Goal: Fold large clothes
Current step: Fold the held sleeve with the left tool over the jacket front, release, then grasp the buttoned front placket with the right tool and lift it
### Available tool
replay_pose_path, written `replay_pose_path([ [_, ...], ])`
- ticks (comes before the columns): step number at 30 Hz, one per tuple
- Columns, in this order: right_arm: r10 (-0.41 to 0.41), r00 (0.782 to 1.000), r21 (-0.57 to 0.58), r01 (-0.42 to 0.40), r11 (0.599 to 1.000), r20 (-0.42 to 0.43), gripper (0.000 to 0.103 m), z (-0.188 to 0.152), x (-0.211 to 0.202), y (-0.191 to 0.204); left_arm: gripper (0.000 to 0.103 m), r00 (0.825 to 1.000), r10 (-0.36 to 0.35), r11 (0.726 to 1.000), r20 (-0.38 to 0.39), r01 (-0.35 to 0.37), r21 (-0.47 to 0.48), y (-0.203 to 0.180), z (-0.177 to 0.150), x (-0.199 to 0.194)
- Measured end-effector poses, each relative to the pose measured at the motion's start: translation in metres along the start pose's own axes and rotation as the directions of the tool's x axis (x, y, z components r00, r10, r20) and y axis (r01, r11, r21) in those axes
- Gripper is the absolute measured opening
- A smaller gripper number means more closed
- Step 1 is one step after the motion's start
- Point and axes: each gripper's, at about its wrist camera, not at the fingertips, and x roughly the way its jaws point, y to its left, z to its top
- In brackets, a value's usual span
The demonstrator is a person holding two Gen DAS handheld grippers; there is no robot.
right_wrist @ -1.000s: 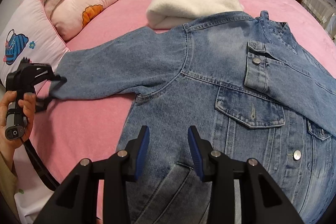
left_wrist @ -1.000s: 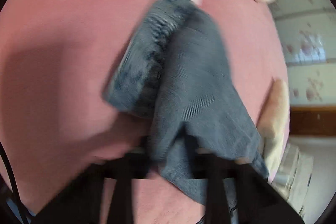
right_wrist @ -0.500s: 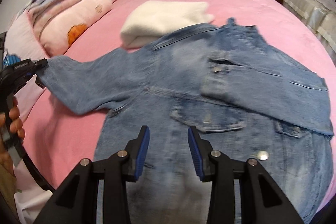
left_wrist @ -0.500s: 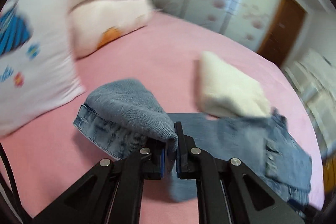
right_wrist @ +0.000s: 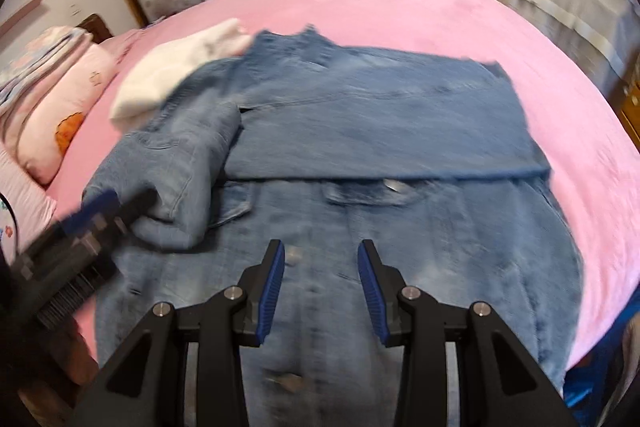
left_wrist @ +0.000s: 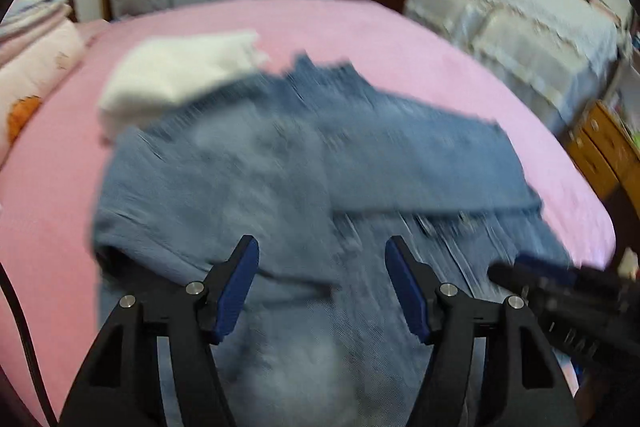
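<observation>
Left claw point(left_wrist: 320, 287) jaws just opened, empty, right claw point(right_wrist: 320, 287) part-open, empty

Blurred close view along the left gripper point(left_wrist: 322, 281), whose blue-padded jaws have just been opening, nothing between them; beyond the fingers a denim jacket point(left_wrist: 280, 179) lies on a pink bed point(left_wrist: 400, 39). A folded white garment point(left_wrist: 172, 75) sits past the jacket, left of the fingers; the right gripper point(left_wrist: 532, 273) enters just right of them.

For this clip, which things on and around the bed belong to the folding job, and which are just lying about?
Part of the job:
denim jacket, both sleeves folded across it
left claw, open, nothing between its pads
right claw, open, empty

Just lying about:
folded white garment, partly under the jacket's shoulder
pink pillow
pink bedsheet
</observation>
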Motion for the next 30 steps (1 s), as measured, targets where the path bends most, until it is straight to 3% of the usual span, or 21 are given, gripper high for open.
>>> replay_pose_path([
  [3, 0.0, 1.0, 0.021, 0.0, 1.0, -0.013, 0.038, -0.005, 0.001, -0.017, 0.064, 0.999, -0.033, 0.999, 0.005, 0.033, -0.026, -0.002, -0.015, -0.015],
  [8, 0.062, 0.998, 0.023, -0.061, 0.998, -0.013, 0.038, -0.004, 0.004, -0.019, 0.07, 0.995, -0.007, 0.989, 0.097, 0.021, -0.146, 0.029, -0.016, -0.067],
  [12, 0.13, 0.991, -0.033, -0.131, 0.991, -0.01, 0.038, 0.005, 0.008, 0.009, 0.073, 0.985, 0.124, 0.953, 0.122, -0.084, -0.29, 0.074, -0.016, -0.1],
  [14, 0.156, 0.988, -0.078, -0.155, 0.985, 0.006, 0.038, 0.011, 0.007, 0.029, 0.073, 0.974, 0.208, 0.915, 0.09, -0.162, -0.369, 0.097, -0.024, -0.108],
  [16, 0.201, 0.979, -0.144, -0.194, 0.97, 0.03, 0.038, 0.018, 0.003, 0.052, 0.073, 0.969, 0.242, 0.887, 0.05, -0.201, -0.416, 0.114, -0.033, -0.11],
  [20, 0.301, 0.952, -0.332, -0.266, 0.905, 0.059, 0.038, 0.023, 0.002, 0.102, 0.073, 0.969, 0.245, 0.857, -0.034, -0.233, -0.459, 0.136, -0.056, -0.101],
  [22, 0.313, 0.946, -0.462, -0.244, 0.853, 0.079, 0.038, 0.017, 0.008, 0.13, 0.073, 0.968, 0.24, 0.849, -0.069, -0.244, -0.469, 0.141, -0.065, -0.092],
  [25, 0.267, 0.959, -0.61, -0.158, 0.777, 0.093, 0.038, 0.007, 0.033, 0.162, 0.073, 0.97, 0.215, 0.831, -0.111, -0.242, -0.501, 0.152, -0.075, -0.079],
  [30, 0.15, 0.989, -0.673, -0.119, 0.73, -0.012, 0.038, 0.005, 0.092, 0.186, 0.073, 0.976, 0.177, 0.81, -0.128, -0.218, -0.544, 0.167, -0.085, -0.076],
])
